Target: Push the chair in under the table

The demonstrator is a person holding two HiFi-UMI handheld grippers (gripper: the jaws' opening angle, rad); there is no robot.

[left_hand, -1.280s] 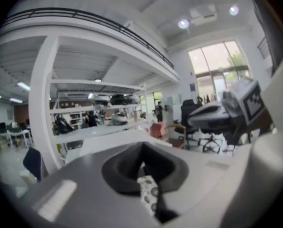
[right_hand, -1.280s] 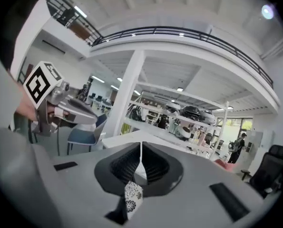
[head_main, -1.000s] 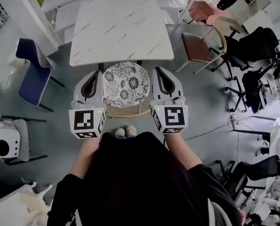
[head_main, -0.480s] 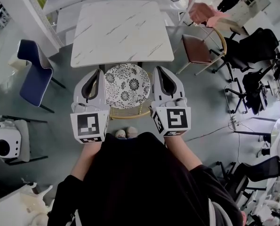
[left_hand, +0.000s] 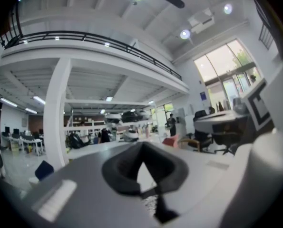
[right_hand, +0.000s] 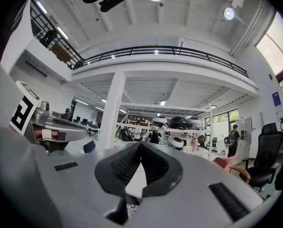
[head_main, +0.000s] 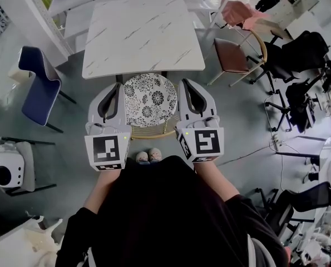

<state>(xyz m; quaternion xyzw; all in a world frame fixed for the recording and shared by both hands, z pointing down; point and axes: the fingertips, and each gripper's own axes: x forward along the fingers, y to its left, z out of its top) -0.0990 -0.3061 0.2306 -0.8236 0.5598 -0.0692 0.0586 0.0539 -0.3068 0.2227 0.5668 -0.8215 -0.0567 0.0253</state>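
In the head view a chair with a round black-and-white flowered seat (head_main: 150, 99) and a curved yellow back rail (head_main: 152, 132) stands at the near edge of the white marble table (head_main: 143, 35), its seat front just under that edge. My left gripper (head_main: 116, 86) lies along the seat's left side and my right gripper (head_main: 188, 84) along its right side, both pointing toward the table. In the left gripper view the left gripper (left_hand: 142, 144) has its jaws together on nothing. The right gripper (right_hand: 141, 144) is likewise shut and empty, with a bit of flowered seat (right_hand: 130, 209) below.
A blue chair (head_main: 40, 85) stands left of the table and a brown chair (head_main: 232, 54) to its right. Black office chairs (head_main: 304, 54) crowd the far right. A white round machine (head_main: 4, 171) sits at the left. The person's feet (head_main: 148, 156) are just behind the chair back.
My left gripper has lifted a little and rolled slightly, so its marker cube now faces up more squarely. The chair, table and right gripper look unmoved.
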